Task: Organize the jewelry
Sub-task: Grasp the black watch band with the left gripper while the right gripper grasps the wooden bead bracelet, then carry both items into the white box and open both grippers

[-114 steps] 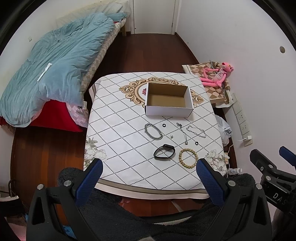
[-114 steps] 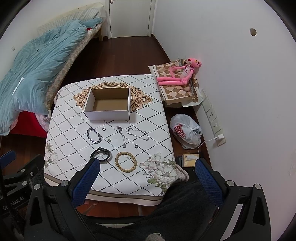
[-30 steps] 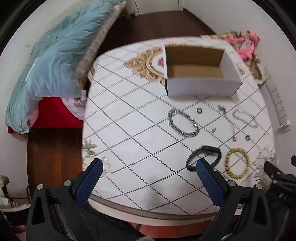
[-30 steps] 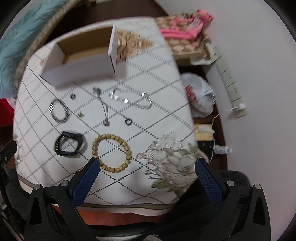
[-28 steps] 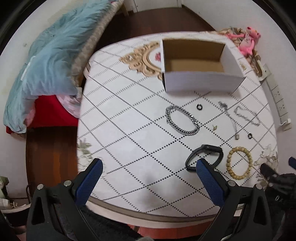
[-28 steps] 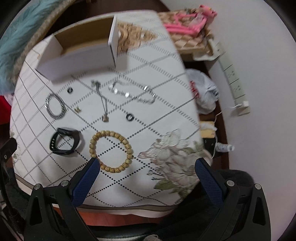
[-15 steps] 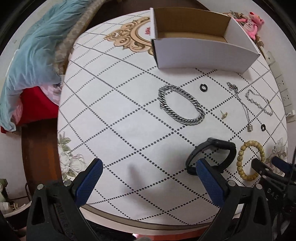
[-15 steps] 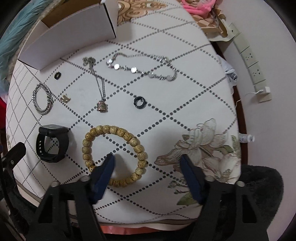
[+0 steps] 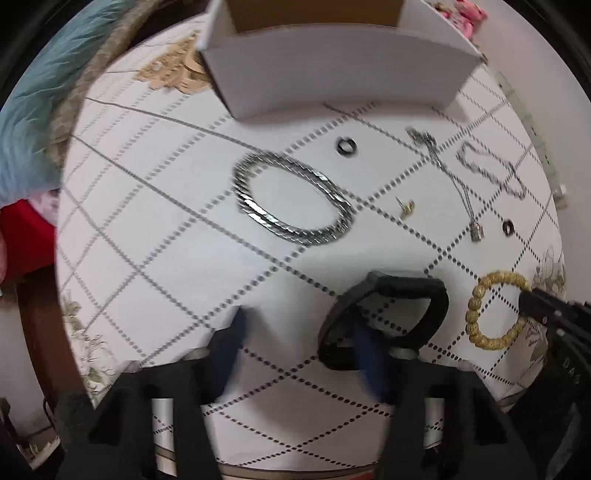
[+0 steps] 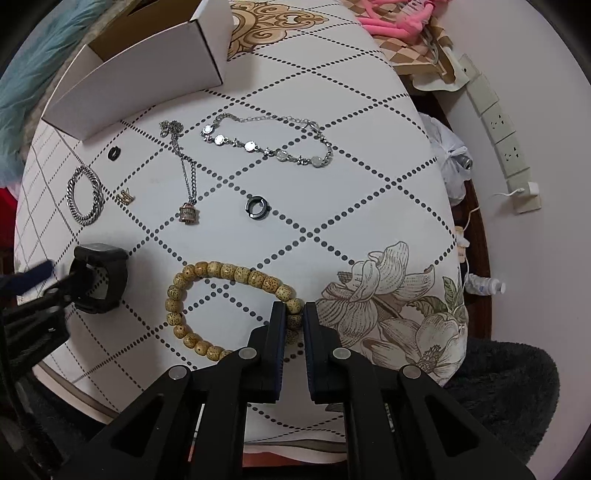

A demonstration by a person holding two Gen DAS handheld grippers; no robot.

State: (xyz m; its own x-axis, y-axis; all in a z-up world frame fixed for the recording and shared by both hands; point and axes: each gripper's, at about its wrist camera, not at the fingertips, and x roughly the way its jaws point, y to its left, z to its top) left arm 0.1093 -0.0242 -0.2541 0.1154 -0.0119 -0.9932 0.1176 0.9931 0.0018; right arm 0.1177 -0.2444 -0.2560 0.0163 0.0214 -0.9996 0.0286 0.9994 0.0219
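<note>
Right gripper (image 10: pixel 294 314) low at the near edge of the desk (image 10: pixel 369 177), jaws clenched on one bead of the wooden bead bracelet (image 10: pixel 207 275), at the loop's right end; rest of the loop flat on the cloth, curling away to the left. Just right of the pinch, a printed flower (image 10: pixel 391 291) on the tablecloth.

Left gripper (image 9: pixel 301 332) blurred, jaws partly closed but released, holding nothing; one blue finger inside the loop of the black watch band (image 9: pixel 402 295), the other outside it to the left, the band's near left side between the two. Same band seen from the right wrist (image 10: pixel 107 275), just left of the beads, with the left gripper's tip reaching into it.

Farther in, a loose row of small pieces, all apart from each other: thick silver chain bracelet (image 10: pixel 84 195) at far left, tiny gold earring (image 10: pixel 125 197) beside it, pendant necklace (image 10: pixel 186 173) with its charm toward the near side, black ring (image 10: pixel 257 208) right of the charm. Beyond these, a second small black ring (image 10: pixel 114 153) and a silver link bracelet (image 10: pixel 266 142) with round stones, stretched sideways.

At the back, open white cardboard box (image 10: pixel 147 62), brown inside, nothing visible in it, standing clear of the jewelry. Nothing lying between the grippers and the box except those small pieces.

Off the desk: blue blanket (image 9: pixel 33 110) on the bed to the left; pink plush toy (image 10: pixel 395 18), white plastic bag (image 10: pixel 448 155) and wall sockets (image 10: pixel 498 122) to the right.
</note>
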